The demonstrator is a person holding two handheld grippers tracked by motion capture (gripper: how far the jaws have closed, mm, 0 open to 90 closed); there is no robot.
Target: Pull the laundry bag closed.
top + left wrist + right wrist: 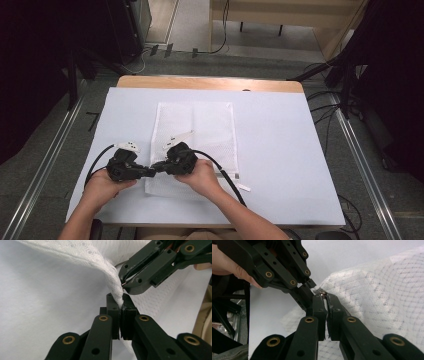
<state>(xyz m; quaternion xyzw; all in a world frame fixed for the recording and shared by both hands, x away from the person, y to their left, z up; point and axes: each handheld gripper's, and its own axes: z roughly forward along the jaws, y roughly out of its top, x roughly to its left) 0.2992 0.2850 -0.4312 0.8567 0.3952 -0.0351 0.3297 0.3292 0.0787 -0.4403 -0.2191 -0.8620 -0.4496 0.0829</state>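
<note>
- The white mesh laundry bag lies flat on the white sheet covering the counter, toward its left-centre, with its near-left corner lifted and bunched.
- In the left gripper view the left gripper has its jaws pressed together on a twisted fold of the mesh, pinning that corner.
- In the right gripper view the right gripper is clamped on a small metal piece at the bag's edge, which looks like the zipper pull; its jaws meet with the tab between them.
- Seen from above, the two grippers meet tip to tip over the bag's near-left corner.
- Step in hand, as I judge it: bracing the fabric with one side while the other has hold of the zipper tab.
- The next move probably calls for drawing the tab along the bag's edge while the left grip keeps the mesh taut; slack cloth could jam the slider.
- No brand, label or legible writing is visible; a small white tag lies near the bag's near-right corner, too small to read.
</note>
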